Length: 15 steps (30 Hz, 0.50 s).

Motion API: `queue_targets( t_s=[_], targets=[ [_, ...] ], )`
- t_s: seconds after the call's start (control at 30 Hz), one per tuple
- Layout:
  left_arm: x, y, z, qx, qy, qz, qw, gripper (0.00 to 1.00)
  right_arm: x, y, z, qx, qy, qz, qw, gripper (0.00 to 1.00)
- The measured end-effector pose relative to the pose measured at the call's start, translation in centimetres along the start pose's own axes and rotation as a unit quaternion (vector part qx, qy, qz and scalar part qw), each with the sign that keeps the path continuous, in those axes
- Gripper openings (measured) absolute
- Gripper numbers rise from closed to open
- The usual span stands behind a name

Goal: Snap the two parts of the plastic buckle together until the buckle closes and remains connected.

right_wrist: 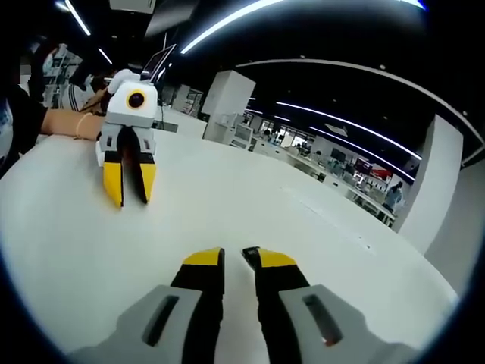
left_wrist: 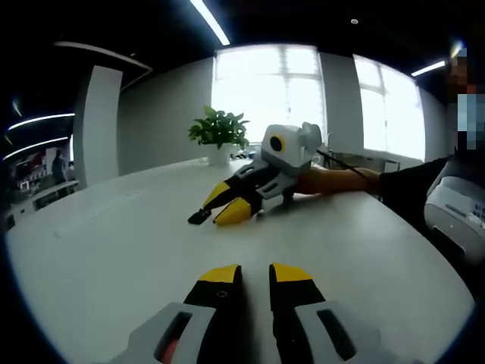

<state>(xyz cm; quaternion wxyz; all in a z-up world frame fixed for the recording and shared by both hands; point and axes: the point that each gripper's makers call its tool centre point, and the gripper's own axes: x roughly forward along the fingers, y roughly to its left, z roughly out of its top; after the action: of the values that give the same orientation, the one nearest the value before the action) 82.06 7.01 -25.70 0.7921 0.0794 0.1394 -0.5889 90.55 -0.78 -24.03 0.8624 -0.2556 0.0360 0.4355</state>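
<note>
Fingers [left_wrist: 220, 277] of left gripper [left_wrist: 255, 274] yellow-tipped, rising from bottom of left gripper view, parted by a narrow gap with bare white counter [left_wrist: 114, 250] showing between; nothing held. Seen again in right gripper view, upper left [right_wrist: 129, 196]: lying on counter, tips toward the camera, a slim dark gap between them, an arm [right_wrist: 83, 125] behind it. Right gripper [right_wrist: 233, 258] in own view: fingers [right_wrist: 203, 259] likewise nearly together, thin strip of counter visible between, a dark bit at the inner tip of one finger, too small to name. In left gripper view, right gripper [left_wrist: 216, 216] resting low on counter mid-frame, pointing left, held from the right by an arm [left_wrist: 341, 180] in a black sleeve [left_wrist: 409, 189]. Small black piece [left_wrist: 198, 218] right at its fingertips, on the counter; likely a buckle part, shape unclear, cannot tell whether pinched or merely touching. Second buckle part not made out. Potted plant [left_wrist: 220, 133] on counter behind, before bright windows [left_wrist: 265, 83].
</note>
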Motion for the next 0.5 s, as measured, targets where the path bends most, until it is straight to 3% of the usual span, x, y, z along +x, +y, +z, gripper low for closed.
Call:
queue_targets(
  t_s=[0.23,0.5],
  targets=[
    [-0.4,0.7,0.8,-0.010,-0.014,0.012,0.9998,0.14,-0.6,-0.8,0.5,0.001,-0.005,-0.011,0.9999,0.16],
    [-0.6,1.8,0.7,-0.008,-0.005,0.040,0.9991,0.14,-1.1,-1.3,0.7,0.007,-0.007,-0.019,0.9998,0.16]
  ],
)
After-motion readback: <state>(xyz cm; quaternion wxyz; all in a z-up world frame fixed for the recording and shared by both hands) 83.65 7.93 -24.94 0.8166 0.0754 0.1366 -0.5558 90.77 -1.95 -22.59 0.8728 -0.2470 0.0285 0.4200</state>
